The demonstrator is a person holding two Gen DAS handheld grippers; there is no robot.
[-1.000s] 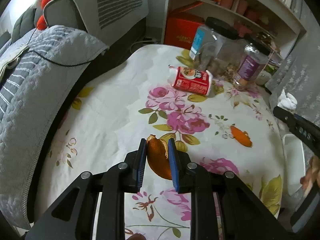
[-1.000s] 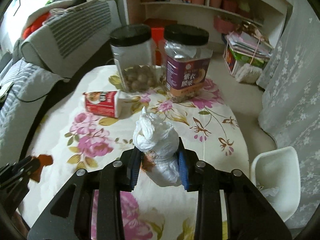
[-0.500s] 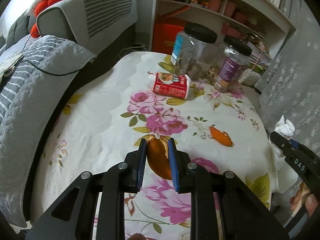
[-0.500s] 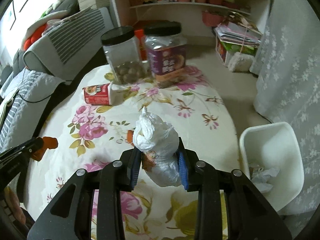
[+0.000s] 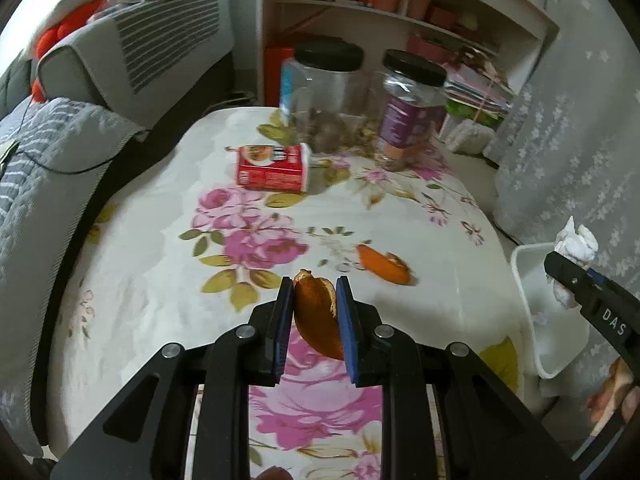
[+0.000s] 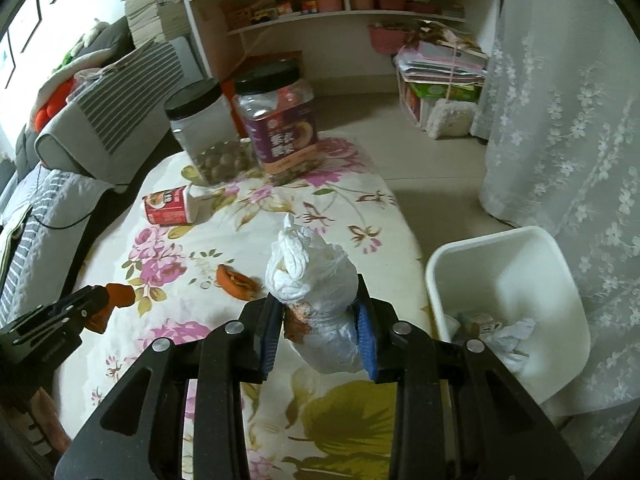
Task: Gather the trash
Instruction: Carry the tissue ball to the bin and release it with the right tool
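Right claw [image 6: 320, 330], clamped on tissue wad [image 6: 314, 280], has swung toward white bin [image 6: 556, 248]; left claw [image 5: 314, 312] keeps gripping orange peel [image 5: 318, 316]. Drop-off near.

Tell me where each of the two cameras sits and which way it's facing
Left wrist: on the left gripper, facing forward along its fingers across the floral table toward the shelves; its fingers clamp an orange peel, and the right gripper shows at the right edge.
Right wrist: on the right gripper, facing over the table's right side and the white bin; it clamps a tissue wad, with the left gripper at left.
Both show the two jars, red carton and loose peel.
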